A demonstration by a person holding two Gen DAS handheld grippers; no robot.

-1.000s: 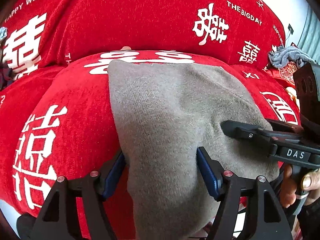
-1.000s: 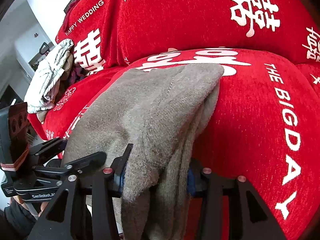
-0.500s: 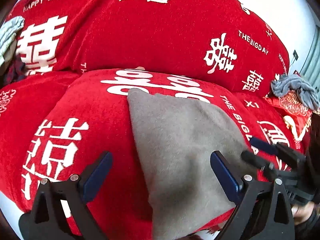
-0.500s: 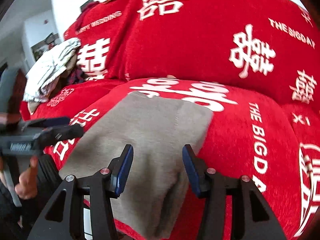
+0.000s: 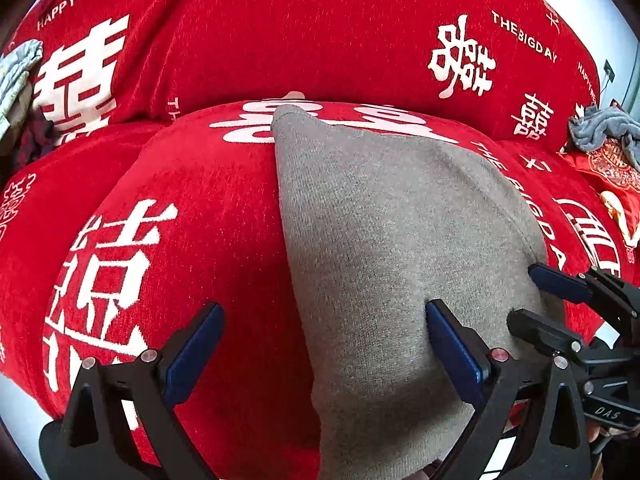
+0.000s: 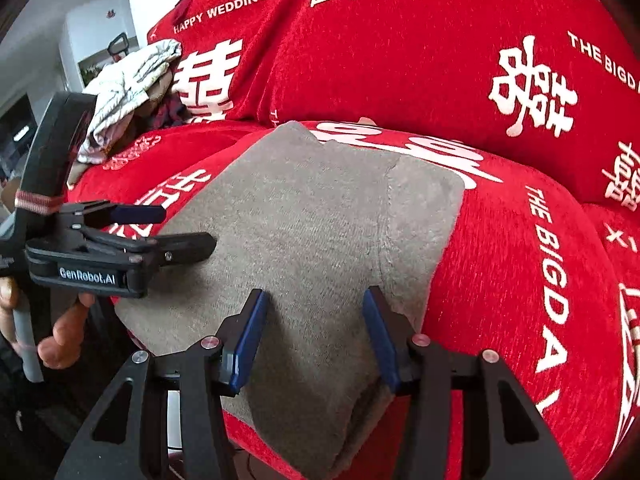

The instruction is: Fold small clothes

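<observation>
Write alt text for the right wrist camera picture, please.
A folded grey knit garment lies flat on a red sofa cushion printed with white wedding characters. The right tongs hover open over its near edge, and the left tongs reach in, also open.

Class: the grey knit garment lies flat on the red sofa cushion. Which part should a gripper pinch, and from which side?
Probably the near hem of the grey garment, approached from the sofa's front: there it overhangs the red cushion, so a finger can slip underneath.
</observation>
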